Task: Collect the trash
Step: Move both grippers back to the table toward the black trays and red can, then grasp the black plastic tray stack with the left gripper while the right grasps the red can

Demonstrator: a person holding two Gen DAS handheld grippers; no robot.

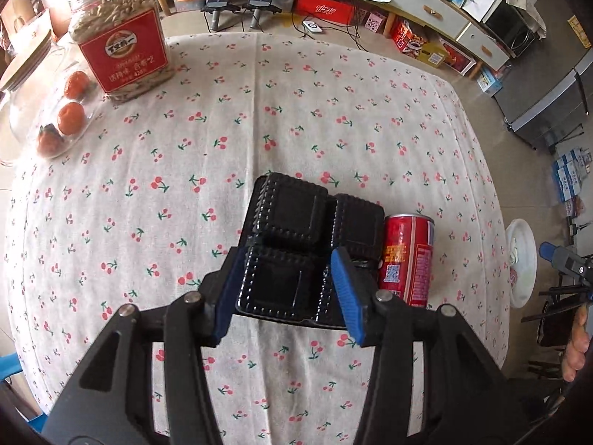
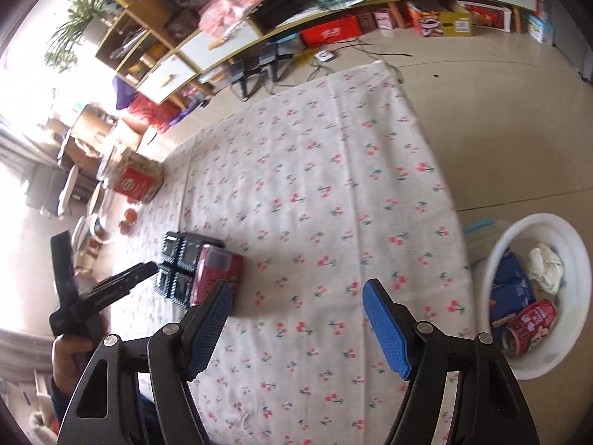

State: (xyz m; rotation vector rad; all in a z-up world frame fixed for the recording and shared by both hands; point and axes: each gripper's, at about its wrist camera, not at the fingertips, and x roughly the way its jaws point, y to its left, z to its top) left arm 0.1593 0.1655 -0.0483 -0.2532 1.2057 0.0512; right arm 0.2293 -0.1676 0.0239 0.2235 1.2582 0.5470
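Note:
A black plastic tray (image 1: 296,237) with square cells lies on the cherry-print tablecloth (image 1: 259,111). My left gripper (image 1: 287,282) has its blue pads on either side of the tray's near cell and looks closed on it. A red drink can (image 1: 407,259) lies right beside the tray. In the right wrist view the tray (image 2: 178,263) and can (image 2: 218,270) sit at the left, with the left gripper (image 2: 148,270) at them. My right gripper (image 2: 296,319) is open and empty above the cloth. A white bin (image 2: 570,259) on the floor at right holds another red can (image 2: 530,326), blue packs and crumpled paper.
A jar of seeds with a red label (image 1: 122,37) and a glass jar of oranges (image 1: 63,111) stand at the table's far left. The white bin (image 1: 522,259) sits past the table's right edge. Shelves, boxes and cables line the far wall.

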